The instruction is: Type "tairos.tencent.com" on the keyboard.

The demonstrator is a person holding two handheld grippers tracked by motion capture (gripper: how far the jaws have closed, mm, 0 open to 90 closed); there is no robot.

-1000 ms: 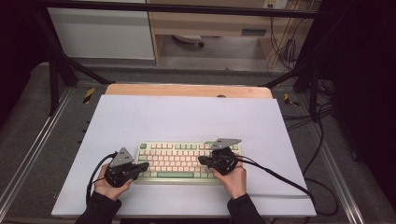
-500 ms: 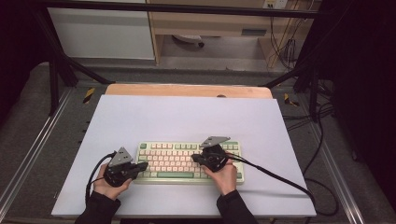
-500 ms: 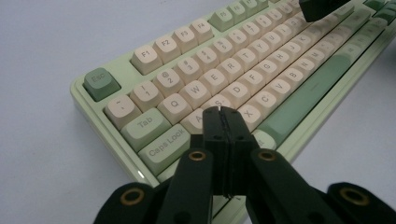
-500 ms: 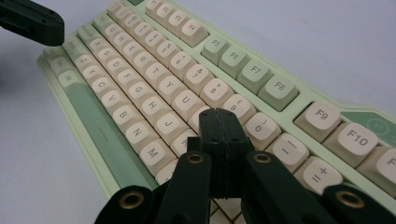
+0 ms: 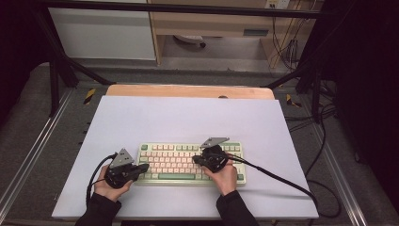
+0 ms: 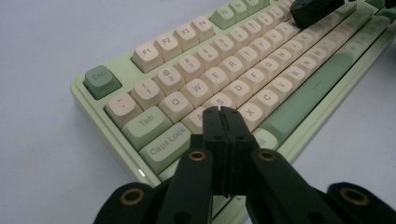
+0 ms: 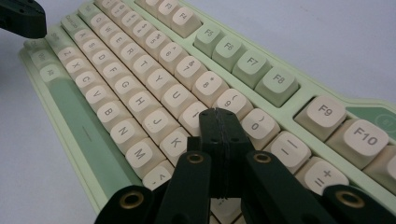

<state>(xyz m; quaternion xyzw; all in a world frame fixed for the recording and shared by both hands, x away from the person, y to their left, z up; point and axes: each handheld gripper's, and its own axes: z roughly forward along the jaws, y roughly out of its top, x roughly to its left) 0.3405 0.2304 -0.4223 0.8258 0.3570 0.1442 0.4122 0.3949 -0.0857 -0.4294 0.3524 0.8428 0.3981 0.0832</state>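
With both the left gripper [image 6: 222,112] and right gripper [image 7: 219,113] closed and empty over the keyboard [image 5: 188,162] near the table's [image 5: 188,117] front edge, a blunt tip may strike adjacent keys.

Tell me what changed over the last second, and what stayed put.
The right gripper slid left along the keyboard, from its right end toward the middle, and now sits over the I and O keys with jaws closed. The left gripper stayed at the keyboard's left end, closed over the A and S keys. The keyboard itself did not move on the table.
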